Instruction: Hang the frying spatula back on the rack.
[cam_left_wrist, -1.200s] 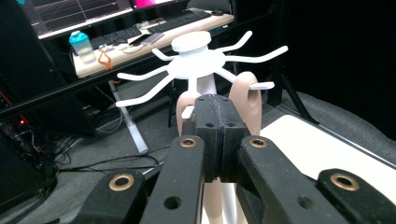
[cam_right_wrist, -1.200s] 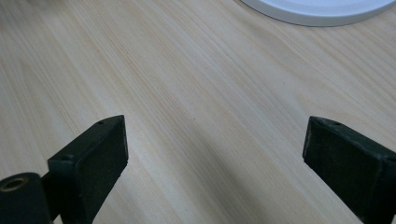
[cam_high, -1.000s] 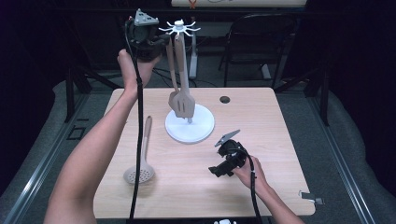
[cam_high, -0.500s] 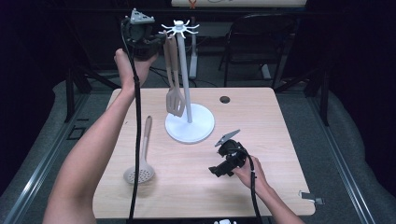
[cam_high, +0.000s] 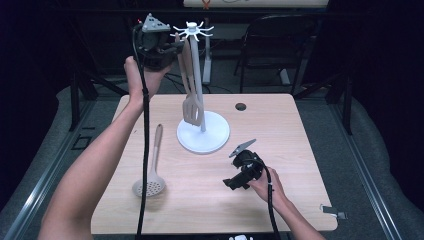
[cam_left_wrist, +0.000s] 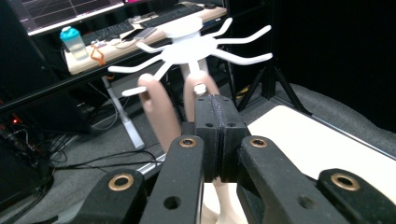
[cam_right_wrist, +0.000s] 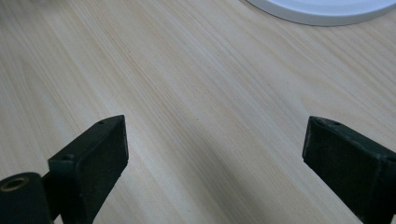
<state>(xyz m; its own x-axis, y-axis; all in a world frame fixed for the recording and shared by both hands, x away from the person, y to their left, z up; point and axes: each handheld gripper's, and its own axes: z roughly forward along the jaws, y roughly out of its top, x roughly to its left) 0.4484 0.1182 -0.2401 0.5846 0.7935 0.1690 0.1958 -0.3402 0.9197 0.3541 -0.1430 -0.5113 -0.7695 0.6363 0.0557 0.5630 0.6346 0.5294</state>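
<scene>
A beige slotted turner (cam_high: 191, 95) hangs upright, blade down, beside the white rack (cam_high: 202, 132) near the table's far edge.

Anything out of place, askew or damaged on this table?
Nothing stands out. The white rack stands upright, the left gripper holds a slotted spatula at its hooks, a skimmer lies flat on the table, and the right gripper rests open.

Left gripper (cam_high: 176, 48) w/ spatula (cam_high: 191, 95) at rack (cam_high: 198, 85)
</scene>
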